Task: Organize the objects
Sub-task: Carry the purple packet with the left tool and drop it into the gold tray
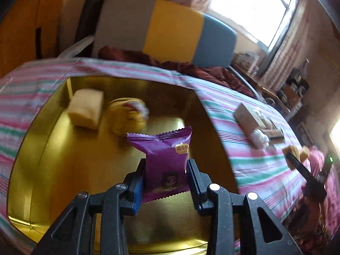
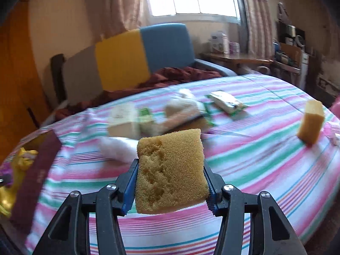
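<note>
The left gripper point(image 1: 164, 177) clamps a purple snack packet point(image 1: 164, 159) above the gold tin point(image 1: 42, 148) — the drop-off step, I judge — needing only lowering and release. The right gripper point(image 2: 170, 178) pinches a yellow sponge point(image 2: 171, 170) over the striped bedspread point(image 2: 255, 159), the tin off to its left.

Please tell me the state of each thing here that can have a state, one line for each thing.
Left tool: shut on purple snack packet.
Purple snack packet: sealed, held upright over the gold box.
Gold box: open, holding a pale block and a yellow bundle.
Right tool: shut on sponge.
Sponge: held above the striped bedspread, surface pitted.
Second sponge: standing on end on the bedspread.
</note>
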